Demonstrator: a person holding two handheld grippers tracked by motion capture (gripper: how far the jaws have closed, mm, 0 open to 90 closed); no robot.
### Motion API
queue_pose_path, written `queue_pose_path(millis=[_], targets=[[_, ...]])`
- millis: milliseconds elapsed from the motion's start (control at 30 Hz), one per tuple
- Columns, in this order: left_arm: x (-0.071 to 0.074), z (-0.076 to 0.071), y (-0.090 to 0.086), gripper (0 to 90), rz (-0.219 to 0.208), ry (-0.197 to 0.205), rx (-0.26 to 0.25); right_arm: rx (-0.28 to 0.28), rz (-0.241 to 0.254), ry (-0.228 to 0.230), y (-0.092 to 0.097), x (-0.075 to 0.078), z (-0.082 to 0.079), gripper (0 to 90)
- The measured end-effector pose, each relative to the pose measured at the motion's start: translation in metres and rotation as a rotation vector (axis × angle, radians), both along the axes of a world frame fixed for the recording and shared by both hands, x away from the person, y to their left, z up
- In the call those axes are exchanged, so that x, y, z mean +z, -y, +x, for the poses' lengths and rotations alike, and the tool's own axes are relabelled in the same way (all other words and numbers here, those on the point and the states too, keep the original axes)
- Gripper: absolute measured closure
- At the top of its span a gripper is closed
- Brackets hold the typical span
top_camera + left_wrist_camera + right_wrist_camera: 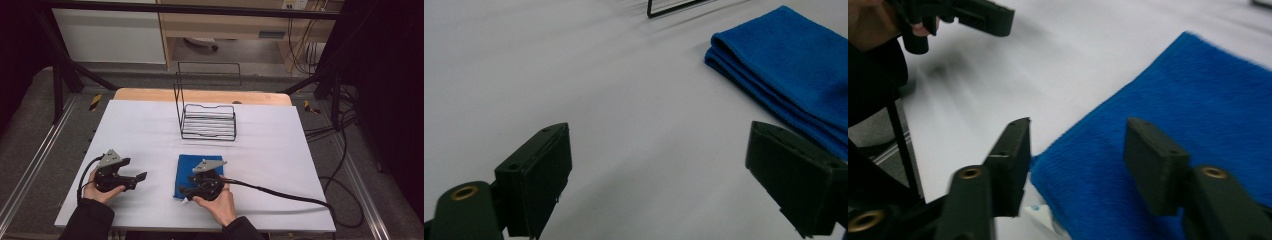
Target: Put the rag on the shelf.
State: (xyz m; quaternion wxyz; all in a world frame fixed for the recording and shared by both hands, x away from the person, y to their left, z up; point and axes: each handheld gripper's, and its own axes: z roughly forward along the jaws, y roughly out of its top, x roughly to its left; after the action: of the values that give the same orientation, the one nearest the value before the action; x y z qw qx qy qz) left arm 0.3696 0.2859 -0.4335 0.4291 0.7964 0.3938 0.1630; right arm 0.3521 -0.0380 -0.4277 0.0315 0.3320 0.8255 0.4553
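A folded blue towel (186, 170) lies on the white-covered table (280, 165), near its front middle. My right gripper (184, 192) rests at the towel's near left corner, held in a hand. In the right gripper view its jaws (1078, 155) stand apart, open, with the towel's corner (1173, 100) lying between and under them; the pads do not press on it. My left gripper (134, 169) sits to the left of the towel, held low over the table. Its jaws (669, 165) are wide open over bare white cover, with the towel (789, 75) ahead to their right.
A black wire rack (207, 122) with a tall back frame stands behind the towel, mid-table. A black cable (280, 192) trails right from my right gripper across the table. A small white tag (1040, 212) peeks out at the towel's corner. The other hand's gripper (983, 17) shows far off.
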Motion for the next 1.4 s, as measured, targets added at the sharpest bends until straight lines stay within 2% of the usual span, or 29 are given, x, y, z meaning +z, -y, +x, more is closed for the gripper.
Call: queue_pose_path(millis=[100,267,300,333,367,467,500,533,600,767,1000,1100,1267,1367,1400], targets=[[0.001,0.0,0.001,8.8,-0.001,0.0,0.002,-0.028,0.008,0.027,0.016,0.005,0.005,27.1],[0.001,0.002,0.006,7.2,0.005,-0.004,0.01,-0.079,0.005,0.042,0.05,0.005,0.015,16.7],[0.001,0.002,0.006,7.2,0.008,-0.005,0.008,-0.079,0.005,0.042,0.05,0.005,0.015,16.7],[0.001,0.002,0.007,7.2,0.007,-0.006,0.008,-0.099,-0.006,0.055,0.063,0.003,0.019,13.2],[0.001,0.002,0.008,7.2,0.005,-0.006,0.008,-0.099,-0.006,0.055,0.063,0.003,0.019,13.2],[0.002,0.002,0.012,7.3,0.007,-0.012,0.003,-0.127,-0.015,0.057,0.087,0.0,0.025,9.3],[0.003,0.002,0.013,7.3,0.006,-0.016,0.001,-0.127,-0.015,0.057,0.087,0.0,0.025,9.3],[0.003,0.002,0.015,7.5,0.007,-0.02,-0.004,-0.143,-0.031,0.057,0.097,-0.001,0.028,8.0],[0.004,0.002,0.019,7.5,0.0,-0.025,-0.006,-0.148,-0.035,0.059,0.102,-0.002,0.029,7.9],[0.009,0.005,0.028,8.0,-0.002,-0.032,-0.013,-0.161,-0.017,0.07,0.121,-0.005,0.032,5.5],[0.018,0.008,0.045,8.3,-0.006,-0.031,-0.028,-0.175,-0.021,0.104,0.134,-0.01,0.031,5.1],[0.022,0.011,0.054,9.5,0.0,-0.034,-0.034,-0.181,-0.033,0.1,0.135,-0.01,0.03,4.6],[0.025,0.024,0.069,11.8,0.019,-0.049,-0.009,-0.18,-0.048,0.096,0.134,-0.012,0.029,4.5],[0.025,0.032,0.078,14.8,-0.003,-0.067,0.014,-0.184,-0.058,0.094,0.134,-0.013,0.03,4.2],[0.024,0.035,0.082,16.0,0.002,-0.075,0.016,-0.185,-0.06,0.091,0.134,-0.013,0.03,4.2]])
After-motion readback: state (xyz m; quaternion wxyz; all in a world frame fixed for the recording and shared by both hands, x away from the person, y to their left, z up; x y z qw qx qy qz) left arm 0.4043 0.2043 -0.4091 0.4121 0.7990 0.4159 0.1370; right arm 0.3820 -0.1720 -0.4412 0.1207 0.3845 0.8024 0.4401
